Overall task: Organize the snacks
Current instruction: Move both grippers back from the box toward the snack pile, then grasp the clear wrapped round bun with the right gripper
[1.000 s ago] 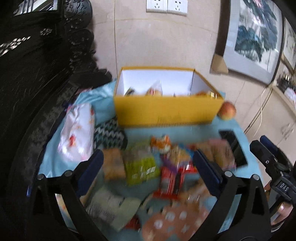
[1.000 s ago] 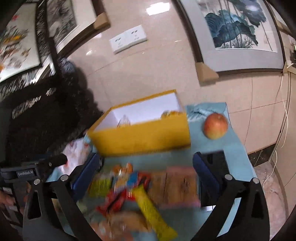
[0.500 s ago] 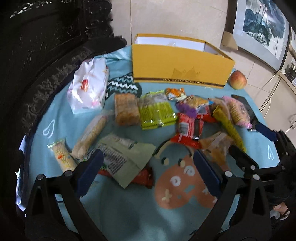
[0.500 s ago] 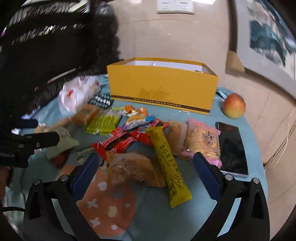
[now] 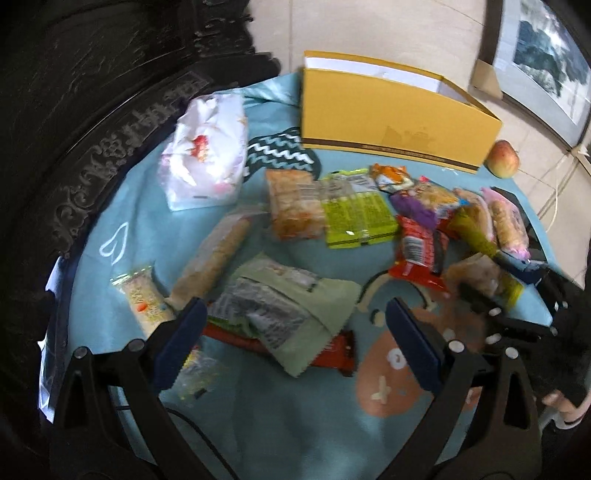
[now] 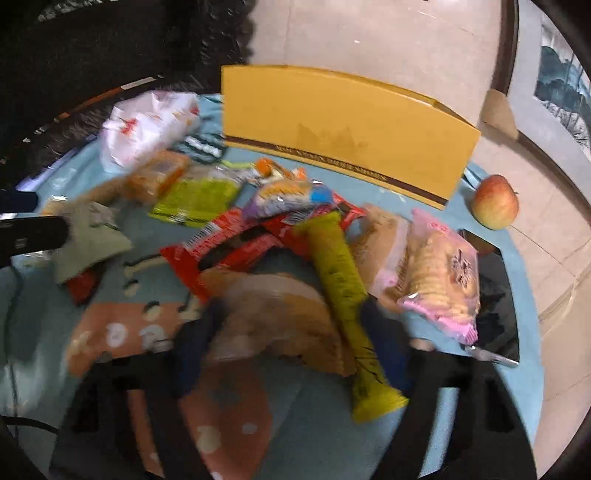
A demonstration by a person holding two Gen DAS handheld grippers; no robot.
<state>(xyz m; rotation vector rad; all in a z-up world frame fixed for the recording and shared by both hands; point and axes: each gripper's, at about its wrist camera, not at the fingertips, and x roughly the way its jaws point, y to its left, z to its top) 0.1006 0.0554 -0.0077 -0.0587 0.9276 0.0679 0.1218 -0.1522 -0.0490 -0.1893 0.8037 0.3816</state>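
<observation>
Left wrist view: left gripper (image 5: 295, 325) hangs with jaws spread over a pale green packet (image 5: 291, 302). Right gripper (image 6: 291, 332) (blurred) has just been closing, jaws seemingly either side of a tan snack bag (image 6: 280, 314), grip unclear. Yellow box (image 6: 343, 129) stands behind the pile.

Beige glossy tiled wall (image 5: 369, 26) behind. Dark carved wooden furniture (image 5: 92, 92) at left, ornate relief. Framed landscape painting (image 5: 546, 55) at right, cardboard corner protector (image 6: 498, 110) on frame. Tabletop under teal cartoon cloth (image 5: 288, 413). Soft indoor light; both views motion-blurred.
</observation>
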